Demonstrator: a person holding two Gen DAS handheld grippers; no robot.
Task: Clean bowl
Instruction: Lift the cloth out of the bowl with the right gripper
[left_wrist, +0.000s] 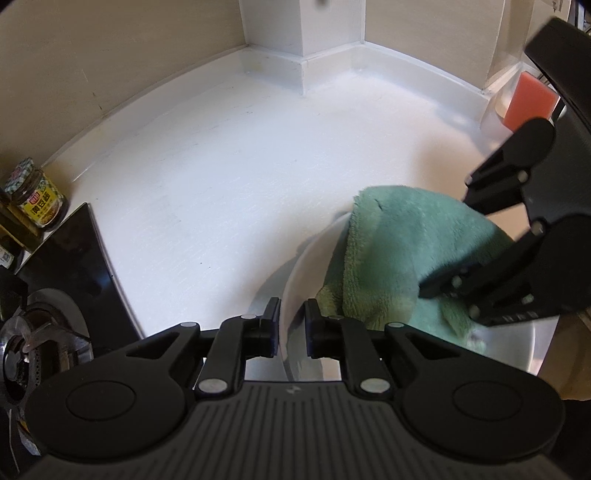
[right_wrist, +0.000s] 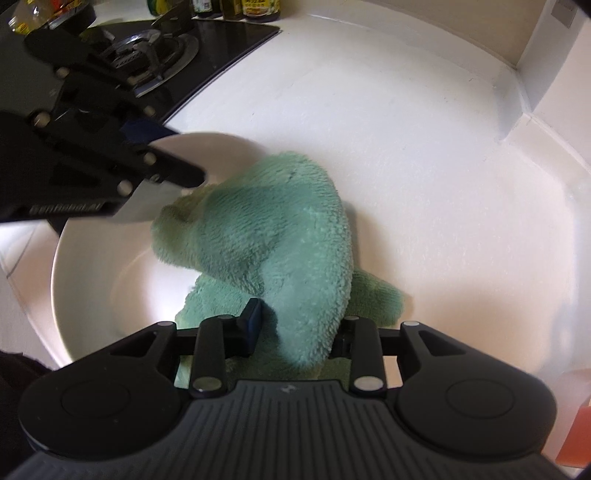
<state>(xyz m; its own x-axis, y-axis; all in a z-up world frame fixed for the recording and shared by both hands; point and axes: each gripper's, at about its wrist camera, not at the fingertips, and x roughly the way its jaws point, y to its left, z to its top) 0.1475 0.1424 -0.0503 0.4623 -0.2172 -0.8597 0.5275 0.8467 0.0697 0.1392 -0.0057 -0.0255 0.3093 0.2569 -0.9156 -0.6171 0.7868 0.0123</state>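
Observation:
A white bowl (left_wrist: 517, 347) (right_wrist: 96, 266) rests tilted on the white countertop (left_wrist: 221, 184). My left gripper (left_wrist: 292, 321) (right_wrist: 186, 153) is shut on its rim, one finger inside the bowl and one outside. A fluffy green cloth (left_wrist: 399, 251) (right_wrist: 280, 229) lies bunched in the bowl and drapes over its far rim. My right gripper (right_wrist: 295, 326) (left_wrist: 447, 240) is shut on a thick fold of the cloth, down inside the bowl. The cloth hides the right half of the bowl's inside.
A black gas hob (left_wrist: 37, 332) (right_wrist: 147, 48) lies left of the bowl, with a jar (left_wrist: 37, 195) and bottles (right_wrist: 240, 7) behind it. An orange sponge (left_wrist: 532, 99) sits in a clear holder at the back right. Walls and a pillar corner (left_wrist: 303, 55) bound the counter.

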